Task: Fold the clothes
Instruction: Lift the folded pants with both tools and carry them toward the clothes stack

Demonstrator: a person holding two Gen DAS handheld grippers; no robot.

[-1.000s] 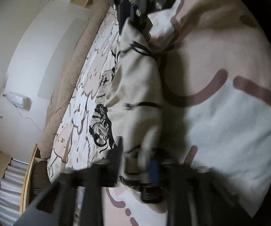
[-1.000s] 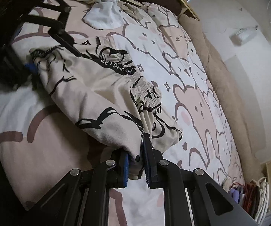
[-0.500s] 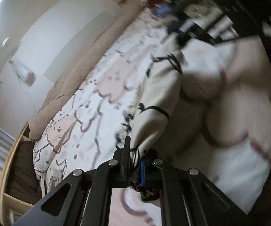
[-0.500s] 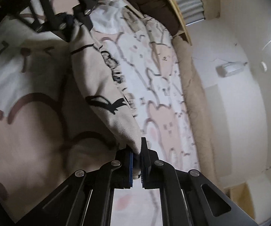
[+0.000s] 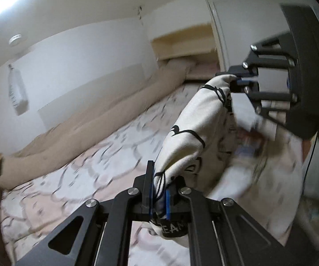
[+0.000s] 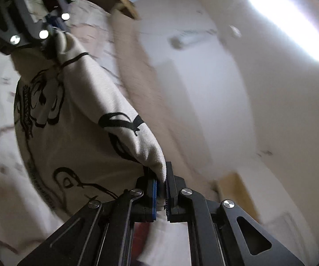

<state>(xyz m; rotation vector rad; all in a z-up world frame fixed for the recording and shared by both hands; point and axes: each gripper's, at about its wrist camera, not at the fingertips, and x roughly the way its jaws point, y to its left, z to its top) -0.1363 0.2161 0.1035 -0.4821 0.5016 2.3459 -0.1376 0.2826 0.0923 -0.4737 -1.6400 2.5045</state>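
The left gripper (image 5: 158, 190) is matte black, with flat angular link arms, round silver screws and blue pads on its 2 fingers (image 5: 148, 186). The right gripper (image 6: 161, 194) looks the same: black frame, silver screws, blue pads.

Two black handheld tools: the left tool (image 5: 159, 190) and the right tool (image 6: 161, 190). One cream garment (image 5: 194, 130) printed with black graphics, stretched between them. One bed (image 5: 75, 177) with a cartoon-print cover. One beige blanket roll (image 5: 97, 119) along the wall. One ceiling strip light (image 6: 290, 22). One white wall-mounted unit (image 5: 16, 95).
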